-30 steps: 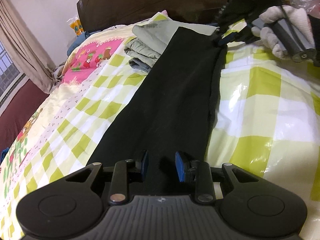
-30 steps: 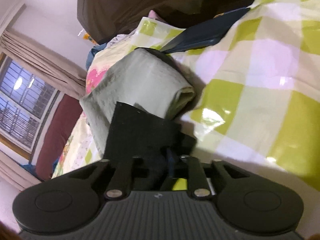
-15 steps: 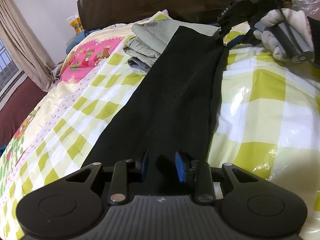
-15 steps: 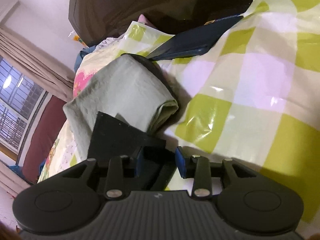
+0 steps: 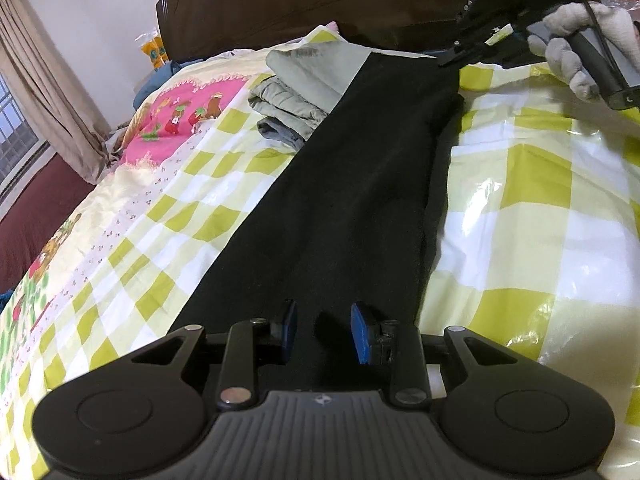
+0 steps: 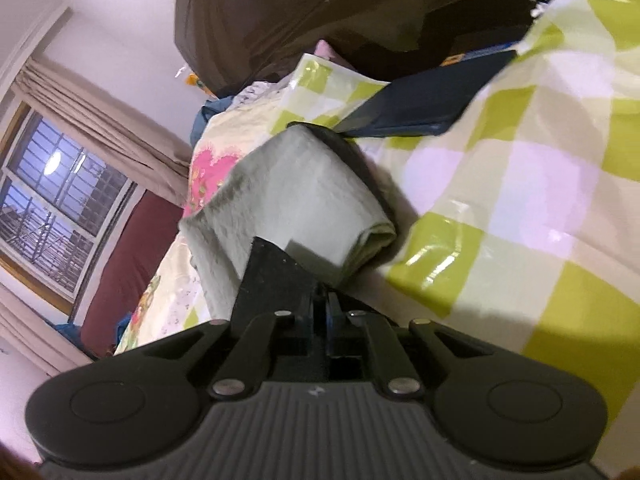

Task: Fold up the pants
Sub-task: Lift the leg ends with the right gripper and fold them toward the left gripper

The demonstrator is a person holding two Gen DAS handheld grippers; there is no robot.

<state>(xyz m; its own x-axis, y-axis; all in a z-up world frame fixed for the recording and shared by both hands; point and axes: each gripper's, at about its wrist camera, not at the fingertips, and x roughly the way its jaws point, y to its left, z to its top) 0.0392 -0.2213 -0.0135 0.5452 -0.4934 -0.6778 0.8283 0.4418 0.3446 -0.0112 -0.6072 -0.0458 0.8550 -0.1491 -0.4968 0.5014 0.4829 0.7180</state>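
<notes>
Black pants (image 5: 352, 184) stretched along the bed (image 5: 540, 220) — right tongs (image 6: 323, 308) clamped on one end, left tongs (image 5: 322, 332) apart over the other.

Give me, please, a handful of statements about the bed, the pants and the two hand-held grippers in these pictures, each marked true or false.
1. The black pants lie stretched out lengthwise on the checked bed cover. True.
2. The right hand-held gripper is wide open above the cover. False: it is shut on the pants' far end.
3. Folded grey-green clothes sit partly under the pants' far end. True.
4. The hand holding the right hand-held gripper is bare. False: it wears a light glove.
5. The left hand-held gripper is clamped tightly shut. False: its pads stand apart over the pants.
</notes>
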